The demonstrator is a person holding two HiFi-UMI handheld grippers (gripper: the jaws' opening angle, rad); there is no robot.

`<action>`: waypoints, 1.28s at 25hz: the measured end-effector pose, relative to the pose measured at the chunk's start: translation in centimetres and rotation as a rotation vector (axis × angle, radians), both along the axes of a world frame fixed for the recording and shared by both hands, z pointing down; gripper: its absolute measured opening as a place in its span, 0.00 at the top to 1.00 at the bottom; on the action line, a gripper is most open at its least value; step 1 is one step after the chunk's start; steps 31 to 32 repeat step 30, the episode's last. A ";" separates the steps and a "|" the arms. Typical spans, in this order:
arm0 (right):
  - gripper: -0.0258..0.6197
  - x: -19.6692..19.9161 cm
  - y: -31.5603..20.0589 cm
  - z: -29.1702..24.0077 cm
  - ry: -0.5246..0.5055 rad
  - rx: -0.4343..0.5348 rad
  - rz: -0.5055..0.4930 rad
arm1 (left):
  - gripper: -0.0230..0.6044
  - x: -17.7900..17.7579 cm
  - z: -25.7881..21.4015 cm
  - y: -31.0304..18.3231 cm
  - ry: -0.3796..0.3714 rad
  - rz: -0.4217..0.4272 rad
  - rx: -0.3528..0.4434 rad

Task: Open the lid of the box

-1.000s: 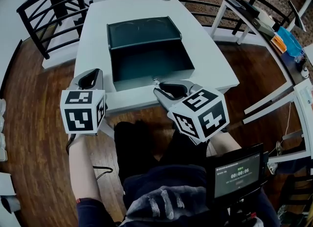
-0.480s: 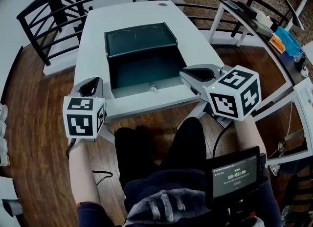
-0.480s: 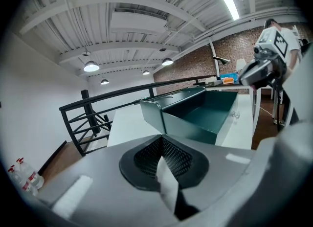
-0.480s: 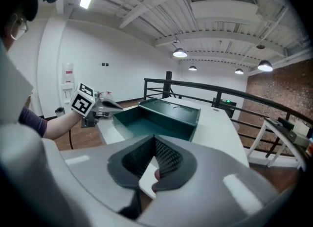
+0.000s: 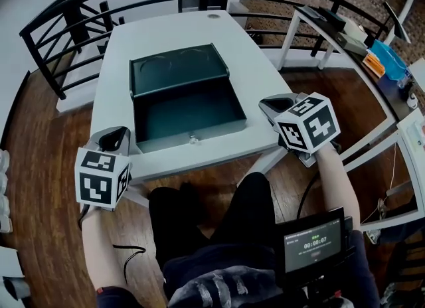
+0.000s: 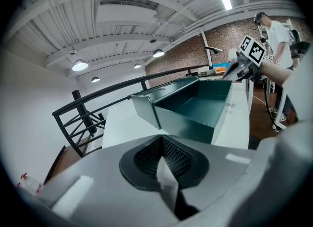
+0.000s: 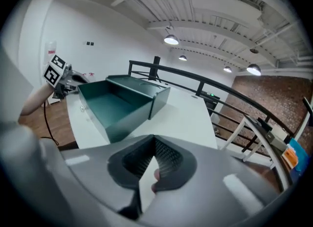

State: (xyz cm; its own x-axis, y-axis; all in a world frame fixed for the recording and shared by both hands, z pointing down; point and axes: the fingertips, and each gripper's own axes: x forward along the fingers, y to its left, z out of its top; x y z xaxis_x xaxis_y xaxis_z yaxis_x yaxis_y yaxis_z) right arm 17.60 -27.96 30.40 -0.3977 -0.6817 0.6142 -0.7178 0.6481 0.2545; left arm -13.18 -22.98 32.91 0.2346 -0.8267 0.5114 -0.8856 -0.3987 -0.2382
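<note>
Right tongs (image 5: 271,105) have pulled back from the box (image 5: 189,115). They and the left tongs (image 5: 113,141) are pressed together, empty. The lid (image 5: 178,69) lies back on the counter (image 5: 262,68), so the task looks done.

Box (image 5: 189,115) on table (image 5: 262,77), lid (image 5: 176,68) behind it, left claw (image 5: 111,141) front-left, right claw (image 5: 271,106) to its right

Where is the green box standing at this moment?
In the head view the box stands open at the middle of the white table, near its front edge, between the left gripper and the right gripper.
</note>
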 end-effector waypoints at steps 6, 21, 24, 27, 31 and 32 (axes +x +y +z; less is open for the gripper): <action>0.96 0.0 -1.4 1.4 0.032 0.012 -0.017 | 0.94 0.3 0.5 -0.5 -0.025 0.002 -0.016; 0.96 -0.3 -1.6 3.2 0.028 0.006 -0.044 | 0.94 0.2 0.9 -0.7 -0.055 -0.013 -0.031; 0.96 -0.4 -1.8 3.3 0.041 0.012 -0.047 | 0.94 0.2 0.9 -0.7 -0.052 -0.014 -0.031; 0.96 -0.4 -1.7 3.5 0.046 0.002 -0.050 | 0.94 0.2 1.1 -0.7 -0.053 -0.012 -0.033; 0.96 -0.3 -1.5 3.9 0.056 -0.006 -0.049 | 0.94 0.4 1.3 -0.6 -0.054 -0.004 -0.033; 0.96 -0.3 -1.5 3.9 0.056 -0.006 -0.049 | 0.94 0.4 1.3 -0.6 -0.054 -0.004 -0.033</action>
